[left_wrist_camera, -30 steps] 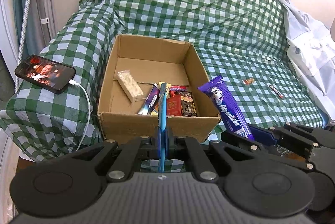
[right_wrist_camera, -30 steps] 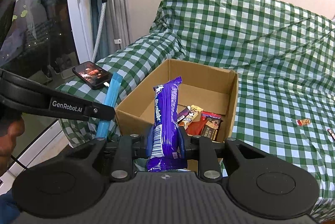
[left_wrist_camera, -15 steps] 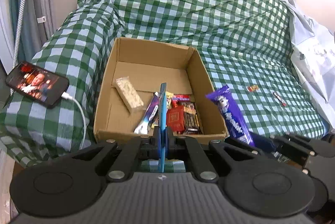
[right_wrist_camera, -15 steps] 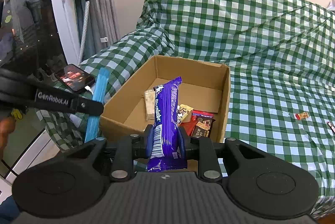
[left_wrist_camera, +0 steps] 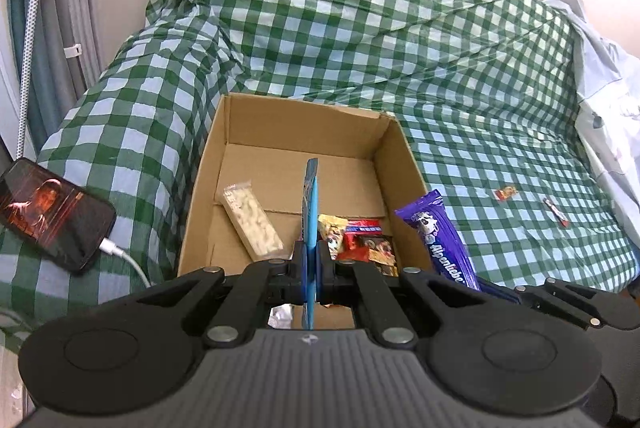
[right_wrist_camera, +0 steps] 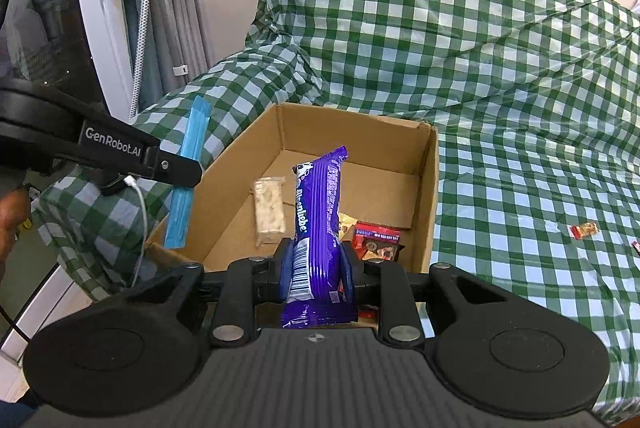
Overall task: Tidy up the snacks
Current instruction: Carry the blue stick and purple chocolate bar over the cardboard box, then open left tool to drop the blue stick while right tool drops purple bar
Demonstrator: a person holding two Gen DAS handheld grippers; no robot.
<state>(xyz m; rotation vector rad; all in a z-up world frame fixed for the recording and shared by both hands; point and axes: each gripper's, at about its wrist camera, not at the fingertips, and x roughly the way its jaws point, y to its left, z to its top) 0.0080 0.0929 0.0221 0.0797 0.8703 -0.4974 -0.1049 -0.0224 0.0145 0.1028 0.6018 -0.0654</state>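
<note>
An open cardboard box point(left_wrist_camera: 400, 156) point(right_wrist_camera: 428, 188) stands on the green checked cover. In it lie a pale nougat bar point(left_wrist_camera: 252, 224) point(right_wrist_camera: 270, 210) and red and yellow snack packets point(left_wrist_camera: 360, 240) point(right_wrist_camera: 376, 238). My left gripper point(left_wrist_camera: 309, 260) is shut on a thin blue packet point(left_wrist_camera: 310, 212), held edge-on above the box's near wall; the packet also shows in the right wrist view point(right_wrist_camera: 186, 176). My right gripper point(right_wrist_camera: 316, 264) is shut on a purple Alpenliebe packet point(right_wrist_camera: 318, 212) point(left_wrist_camera: 444, 240), held upright over the box's near right corner.
A phone point(left_wrist_camera: 52, 212) with a lit screen and white cable lies on the left arm of the covered sofa. Two small sweets point(left_wrist_camera: 506, 193) point(left_wrist_camera: 556, 212) lie on the cover right of the box. Pale cloth point(left_wrist_camera: 608, 100) is heaped at far right.
Both grippers have moved forward and up over the box's near edge, each still holding its packet. The box interior now shows more fully.
</note>
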